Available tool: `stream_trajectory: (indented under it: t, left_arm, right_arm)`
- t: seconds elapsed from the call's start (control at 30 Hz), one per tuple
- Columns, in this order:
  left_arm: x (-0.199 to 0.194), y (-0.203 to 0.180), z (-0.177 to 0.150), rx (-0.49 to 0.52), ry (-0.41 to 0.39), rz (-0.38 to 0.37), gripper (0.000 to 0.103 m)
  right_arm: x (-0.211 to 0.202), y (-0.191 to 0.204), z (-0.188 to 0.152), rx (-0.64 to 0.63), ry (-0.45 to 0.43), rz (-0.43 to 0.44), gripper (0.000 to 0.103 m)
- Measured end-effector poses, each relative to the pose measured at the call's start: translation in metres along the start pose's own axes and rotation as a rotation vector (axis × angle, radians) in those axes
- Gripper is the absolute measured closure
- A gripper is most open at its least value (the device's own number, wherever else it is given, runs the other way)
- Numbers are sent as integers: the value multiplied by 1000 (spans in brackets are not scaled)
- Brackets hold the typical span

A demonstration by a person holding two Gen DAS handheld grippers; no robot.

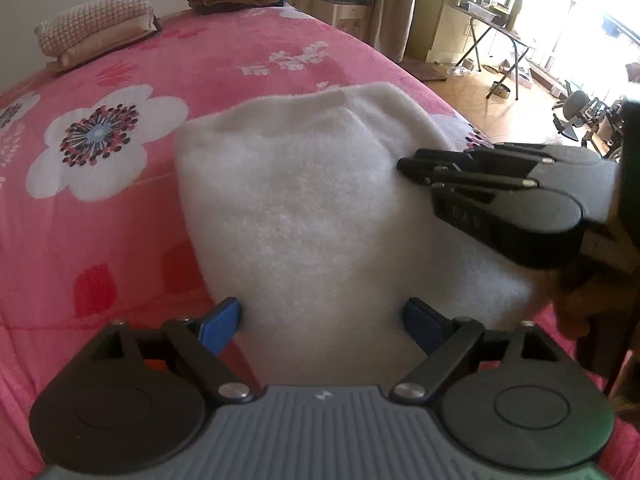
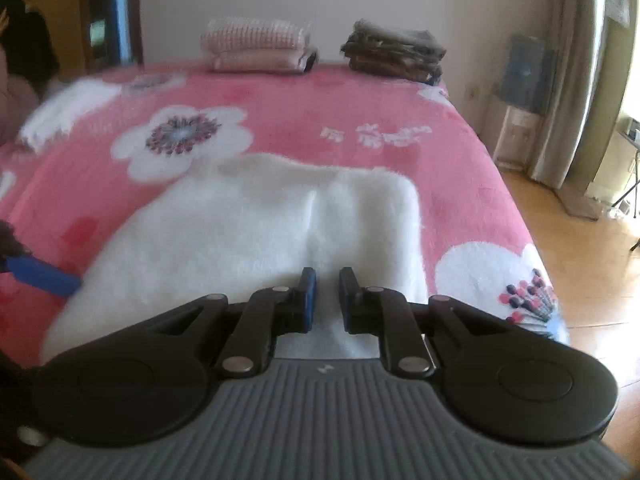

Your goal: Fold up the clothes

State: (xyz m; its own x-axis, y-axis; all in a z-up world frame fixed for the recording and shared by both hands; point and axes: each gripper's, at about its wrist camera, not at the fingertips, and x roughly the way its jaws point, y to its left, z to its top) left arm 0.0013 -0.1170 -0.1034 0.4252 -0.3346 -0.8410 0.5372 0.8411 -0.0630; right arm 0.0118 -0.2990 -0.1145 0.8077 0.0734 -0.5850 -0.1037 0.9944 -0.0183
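White fleece garment [image 1: 304, 208] lies folded on pink floral bedspread [image 1: 120, 216], near bed's front edge. My left fingers [image 1: 322, 320] spread wide, straddling near hem, nothing gripped. My right fingers [image 2: 327, 296] nearly together over fleece, narrow gap, pinching nothing I can see. Risks: thick pile slips from shallow pinch; uneven lift skews fold; dragging bunches bedspread.

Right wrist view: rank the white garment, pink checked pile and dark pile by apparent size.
1. white fluffy garment, though nearest the camera.
2-3. pink checked pile and dark folded pile: alike, unranked.
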Motion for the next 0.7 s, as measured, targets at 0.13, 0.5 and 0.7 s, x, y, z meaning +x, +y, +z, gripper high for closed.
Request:
stream_trajectory:
  t: [0.13,0.5,0.7]
  left_arm:
    - [1,-1,0,0,2,6,13]
    - [1,-2,0,-11,15,12,13]
    - [1,-3,0,-17,19,17,13]
  right_arm:
    - [-2,2,0,15,6,-6,91]
    - [2,-6,-2,68,10,28,91]
    - [3,-9,-2,93,17,40,90]
